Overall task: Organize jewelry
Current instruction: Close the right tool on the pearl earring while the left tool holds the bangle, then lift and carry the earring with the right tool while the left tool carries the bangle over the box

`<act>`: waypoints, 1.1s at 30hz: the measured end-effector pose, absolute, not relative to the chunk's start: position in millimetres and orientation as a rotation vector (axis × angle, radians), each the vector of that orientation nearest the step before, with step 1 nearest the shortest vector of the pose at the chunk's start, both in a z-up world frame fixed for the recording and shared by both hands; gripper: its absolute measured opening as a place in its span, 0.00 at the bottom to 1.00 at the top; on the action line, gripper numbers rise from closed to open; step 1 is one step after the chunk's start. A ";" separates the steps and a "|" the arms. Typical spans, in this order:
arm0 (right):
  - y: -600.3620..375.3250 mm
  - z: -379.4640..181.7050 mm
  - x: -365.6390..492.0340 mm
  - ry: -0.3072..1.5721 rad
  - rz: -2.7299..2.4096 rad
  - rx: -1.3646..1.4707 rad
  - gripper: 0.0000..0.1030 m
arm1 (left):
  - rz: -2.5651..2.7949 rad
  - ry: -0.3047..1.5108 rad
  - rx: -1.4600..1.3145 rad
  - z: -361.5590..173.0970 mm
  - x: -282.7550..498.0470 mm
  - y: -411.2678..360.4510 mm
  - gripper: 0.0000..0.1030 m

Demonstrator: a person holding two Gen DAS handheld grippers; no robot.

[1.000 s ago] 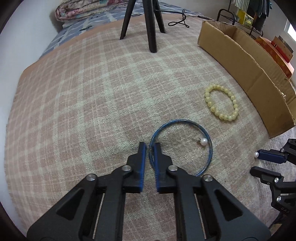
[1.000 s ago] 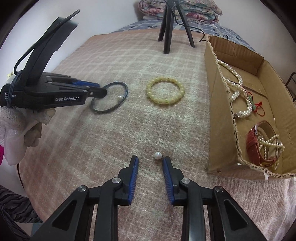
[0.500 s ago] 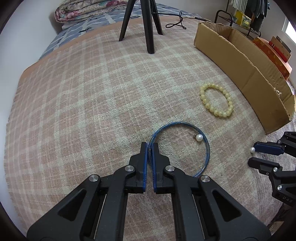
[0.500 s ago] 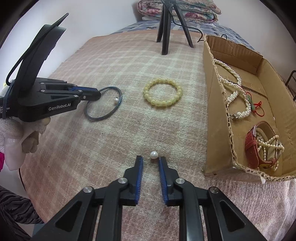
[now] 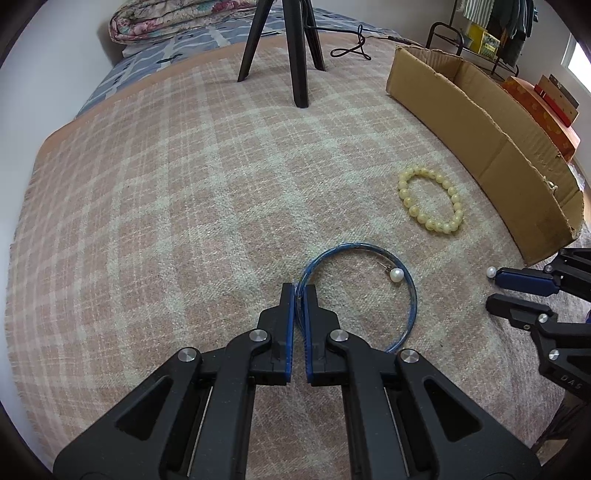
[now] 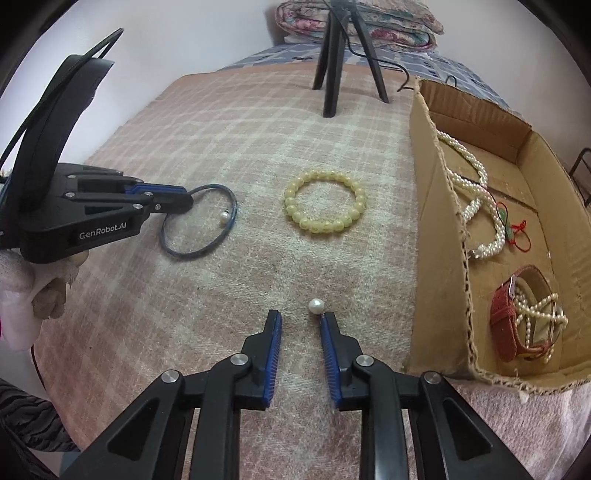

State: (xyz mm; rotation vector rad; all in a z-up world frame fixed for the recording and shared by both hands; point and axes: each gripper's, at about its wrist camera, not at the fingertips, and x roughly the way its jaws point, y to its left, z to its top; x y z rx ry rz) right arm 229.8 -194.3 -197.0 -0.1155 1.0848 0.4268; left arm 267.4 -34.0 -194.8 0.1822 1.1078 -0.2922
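Observation:
My left gripper is shut on the rim of a thin blue bangle, which lies on the plaid blanket; it also shows in the right wrist view. A pearl stud rests against the bangle's far rim. My right gripper is open, with a loose pearl on the blanket just beyond its right fingertip; the left wrist view shows this pearl too. A yellow bead bracelet lies further ahead.
A cardboard box stands at the right and holds pearl strands and a red strap. A black tripod stands at the far middle of the bed. Folded quilts lie at the back.
My left gripper closed on the blue bangle's rim. My right gripper narrowed around the loose pearl half a second ago and now stands wider open again, pearl at its right fingertip.

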 end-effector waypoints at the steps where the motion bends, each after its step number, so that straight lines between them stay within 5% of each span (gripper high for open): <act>1: -195.7 -193.9 228.8 1.074 0.426 -0.115 0.20 | -0.293 1.109 0.180 -195.0 267.9 -33.8 0.02; 20: -173.6 -202.5 232.6 1.027 0.408 -0.308 0.19 | -0.298 1.113 0.163 -194.5 267.1 -30.4 0.02; 27: -179.9 -204.4 233.9 1.032 0.410 -0.272 0.07 | -0.294 1.099 0.160 -189.9 265.6 -28.3 0.02; 33: -185.1 -198.2 230.6 1.024 0.408 -0.238 0.06 | -0.288 1.078 0.160 -178.8 259.2 -25.9 0.02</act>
